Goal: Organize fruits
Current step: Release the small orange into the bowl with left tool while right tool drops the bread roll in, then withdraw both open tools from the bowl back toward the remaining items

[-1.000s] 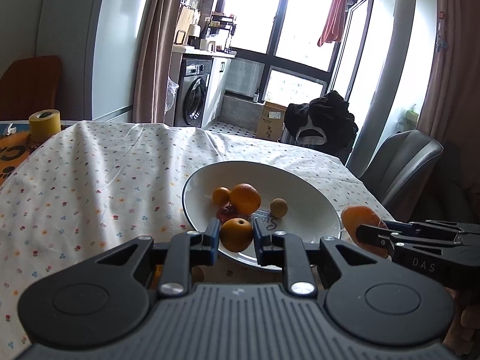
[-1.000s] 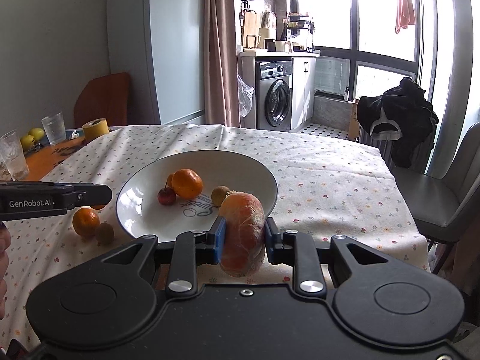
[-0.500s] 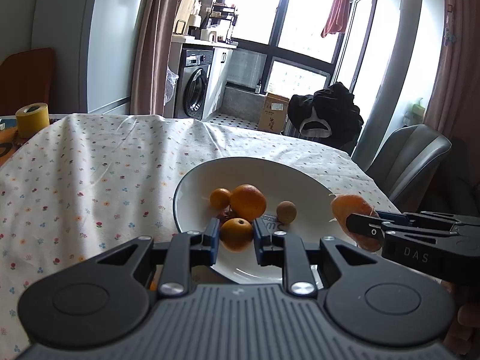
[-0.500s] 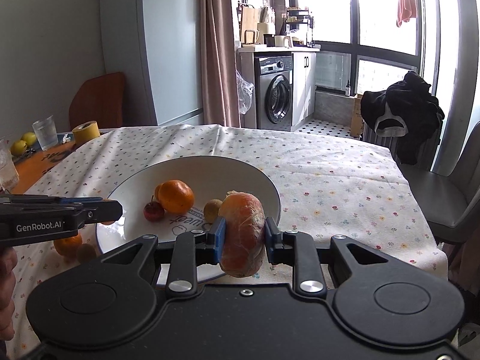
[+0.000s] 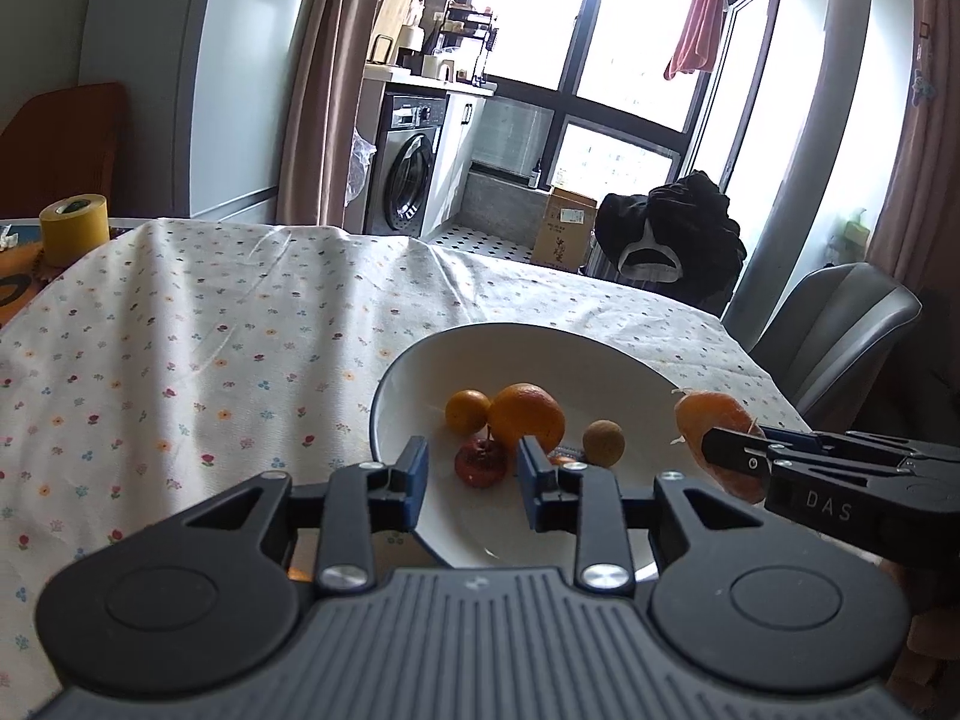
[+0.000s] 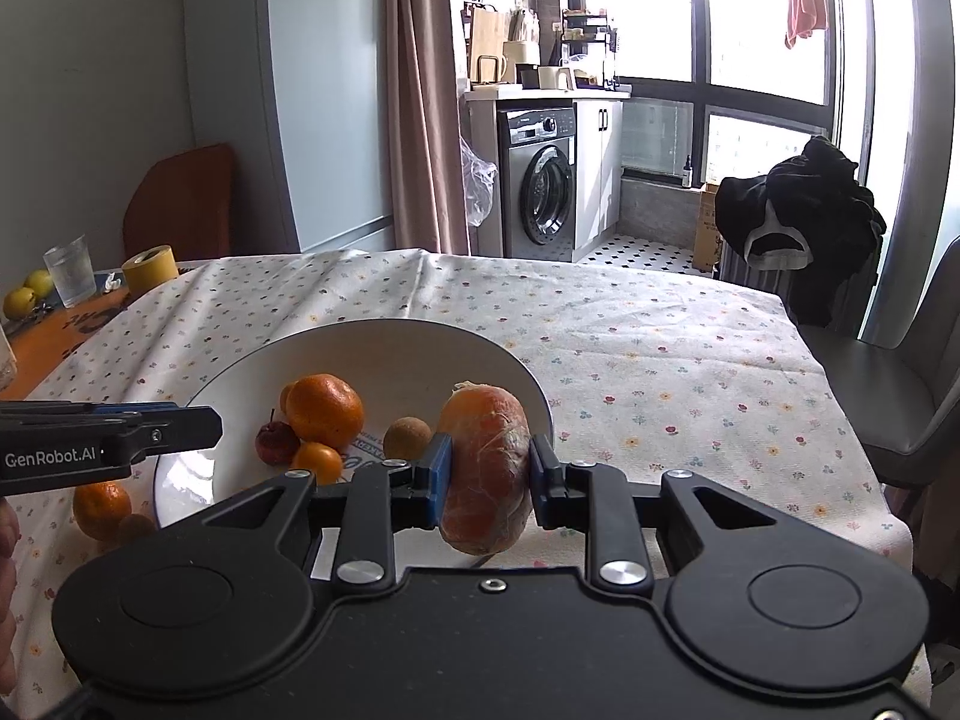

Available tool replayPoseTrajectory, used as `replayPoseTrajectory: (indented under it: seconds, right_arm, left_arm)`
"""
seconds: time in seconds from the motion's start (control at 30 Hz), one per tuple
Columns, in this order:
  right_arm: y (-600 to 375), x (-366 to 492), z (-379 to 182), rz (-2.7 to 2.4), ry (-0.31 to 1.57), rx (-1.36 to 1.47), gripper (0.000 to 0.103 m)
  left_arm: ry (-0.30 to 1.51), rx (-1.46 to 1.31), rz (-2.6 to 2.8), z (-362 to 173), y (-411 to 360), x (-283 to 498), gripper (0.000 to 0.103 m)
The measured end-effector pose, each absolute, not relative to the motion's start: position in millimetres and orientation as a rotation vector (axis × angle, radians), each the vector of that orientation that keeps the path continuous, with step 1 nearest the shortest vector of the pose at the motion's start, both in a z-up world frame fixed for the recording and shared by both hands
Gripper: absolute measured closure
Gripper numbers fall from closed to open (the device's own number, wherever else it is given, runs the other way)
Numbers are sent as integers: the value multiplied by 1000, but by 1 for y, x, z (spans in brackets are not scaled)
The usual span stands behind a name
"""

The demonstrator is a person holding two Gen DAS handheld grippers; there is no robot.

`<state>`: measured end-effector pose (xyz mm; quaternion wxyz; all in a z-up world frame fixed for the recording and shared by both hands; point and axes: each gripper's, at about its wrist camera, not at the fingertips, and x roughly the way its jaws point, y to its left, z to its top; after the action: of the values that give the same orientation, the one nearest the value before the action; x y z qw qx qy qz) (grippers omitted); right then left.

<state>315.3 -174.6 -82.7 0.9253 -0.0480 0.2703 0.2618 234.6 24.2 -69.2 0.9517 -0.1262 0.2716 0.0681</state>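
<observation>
In our white ceramic plate [image 6: 180, 480] sit 5 fruits. Our left gripper [image 5: 468, 480] hangs spread wide and empty over them. Our right gripper [image 6: 485, 474] clamps a wrinkled orange oblong fruit [image 6: 485, 462] above the plate's near rim. A small round orange [image 6: 101, 509] and brown nut-like fruit [image 6: 137, 527] remain on the tablecloth.

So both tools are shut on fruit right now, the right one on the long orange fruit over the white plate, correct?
Not quite: the left tool is open and empty, as the left wrist view shows. The right tool is shut on the long orange fruit over the white plate.
</observation>
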Motion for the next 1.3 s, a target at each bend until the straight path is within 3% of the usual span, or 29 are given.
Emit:
replayPoseTrajectory:
  seconds: [0.1,0.17,0.23,0.43,0.9,1.3]
  right_arm:
    - [-173,315,-81,531,522,-92,74]
    - [-173,312,-80,518,502,-95,51]
    - [-175,306,-76,524,470,-93,42]
    - [-183,299,-70,537,490,-58,40]
    - [-190,267,-67,581,510,-35,29]
    - [-188,239,-72,623,544,-40,13]
  left_arm:
    - [540,-253,151,-65,26,230,57]
    - [528,-250,159,-62,28,226,49]
    - [519,-247,171,-60,30,222,41]
    - [499,-249,215,-56,37,210,25]
    - [474,-256,266,-48,42,177,15]
    - [478,-249,269,-52,41,151,13]
